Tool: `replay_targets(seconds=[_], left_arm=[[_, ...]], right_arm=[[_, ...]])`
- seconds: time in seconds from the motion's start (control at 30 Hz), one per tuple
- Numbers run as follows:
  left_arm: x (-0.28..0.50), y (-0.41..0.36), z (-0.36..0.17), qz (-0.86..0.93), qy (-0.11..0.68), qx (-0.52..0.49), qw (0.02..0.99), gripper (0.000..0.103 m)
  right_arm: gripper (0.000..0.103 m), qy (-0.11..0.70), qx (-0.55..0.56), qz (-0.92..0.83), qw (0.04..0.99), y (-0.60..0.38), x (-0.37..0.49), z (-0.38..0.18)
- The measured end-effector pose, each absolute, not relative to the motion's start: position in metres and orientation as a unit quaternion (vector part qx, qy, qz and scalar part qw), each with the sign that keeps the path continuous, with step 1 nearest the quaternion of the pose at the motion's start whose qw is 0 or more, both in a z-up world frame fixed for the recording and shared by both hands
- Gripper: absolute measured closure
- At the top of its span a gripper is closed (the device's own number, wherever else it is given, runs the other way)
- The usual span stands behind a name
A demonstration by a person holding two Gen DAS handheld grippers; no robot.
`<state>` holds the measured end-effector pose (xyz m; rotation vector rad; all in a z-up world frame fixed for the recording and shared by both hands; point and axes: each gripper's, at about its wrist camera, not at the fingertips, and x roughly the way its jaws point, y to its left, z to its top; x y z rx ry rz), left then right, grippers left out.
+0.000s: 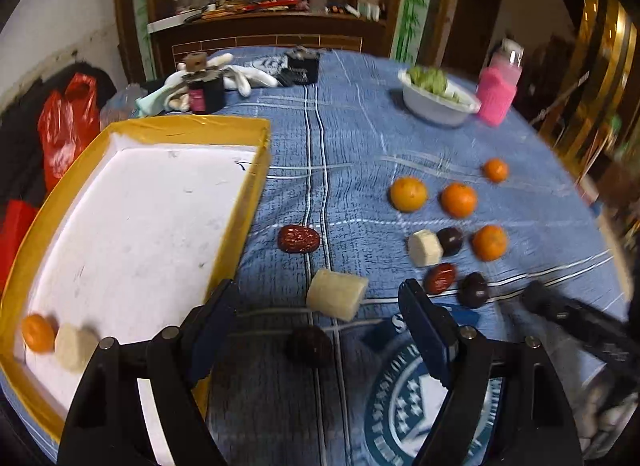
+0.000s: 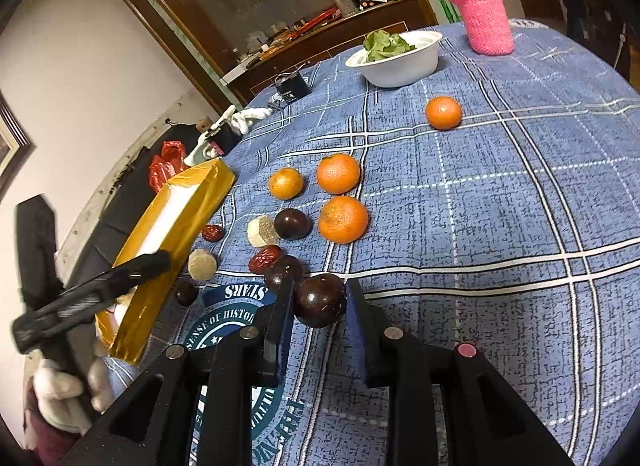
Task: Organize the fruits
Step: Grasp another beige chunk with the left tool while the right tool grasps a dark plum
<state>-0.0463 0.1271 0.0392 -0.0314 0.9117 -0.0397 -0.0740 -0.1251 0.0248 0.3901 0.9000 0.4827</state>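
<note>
Between your right gripper (image 2: 318, 320) jaws sits a dark round fruit (image 2: 320, 300) (clamped); left gripper (image 1: 316, 306) gapes empty. Carry it to the yellow tray (image 2: 180, 225).

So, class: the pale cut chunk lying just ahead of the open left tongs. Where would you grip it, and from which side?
Grip the pale chunk across its rounded sides, from above. It lies on its side, tilted, so roll the left tongs to straddle it.

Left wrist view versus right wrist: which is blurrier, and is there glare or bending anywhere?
Left wrist view: smeared by motion, worst at the bowl and right edge. Right wrist view: sharper, the oranges crisp; glare on the gold box. Both views: fisheye bends the tablecloth lines, corners dark.
</note>
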Motion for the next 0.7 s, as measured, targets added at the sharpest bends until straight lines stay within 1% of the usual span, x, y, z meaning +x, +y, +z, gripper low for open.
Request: replay_targets(seconds=[0.13,0.17,0.2,0.23,0.27,0.37,0.5,0.7], left_arm=[[-0.035,0.117,0.024,-0.014,0.454,0.021,0.891,0.022],[-0.034,0.115,0.021,-0.019,0.457,0.025,0.889,0.024],[-0.033,0.114,0.018,-0.025,0.461,0.027,0.886,0.039],[-0.032,0.113,0.015,-0.028,0.467,0.029,0.883,0.065],[-0.031,0.113,0.012,-0.037,0.472,0.022,0.88,0.067],[-0.036,0.115,0.015,-0.036,0.464,0.013,0.885,0.067],[-0.053,0.129,0.036,-0.043,0.439,-0.029,0.897,0.067],[-0.093,0.188,0.07,-0.019,0.392,-0.109,0.913,0.067]], right_arm=[[0.075,0.429,0.194,0.236,0.85,-0.127,-0.074,0.023],[0.075,0.43,0.193,0.238,0.849,-0.125,-0.074,0.023],[0.075,0.431,0.191,0.241,0.848,-0.124,-0.074,0.023],[0.075,0.431,0.19,0.243,0.848,-0.124,-0.074,0.023],[0.075,0.433,0.19,0.245,0.846,-0.123,-0.073,0.022],[0.075,0.439,0.195,0.245,0.842,-0.124,-0.072,0.019],[0.076,0.443,0.199,0.244,0.84,-0.124,-0.072,0.017],[0.076,0.439,0.208,0.259,0.835,-0.122,-0.075,0.023]])
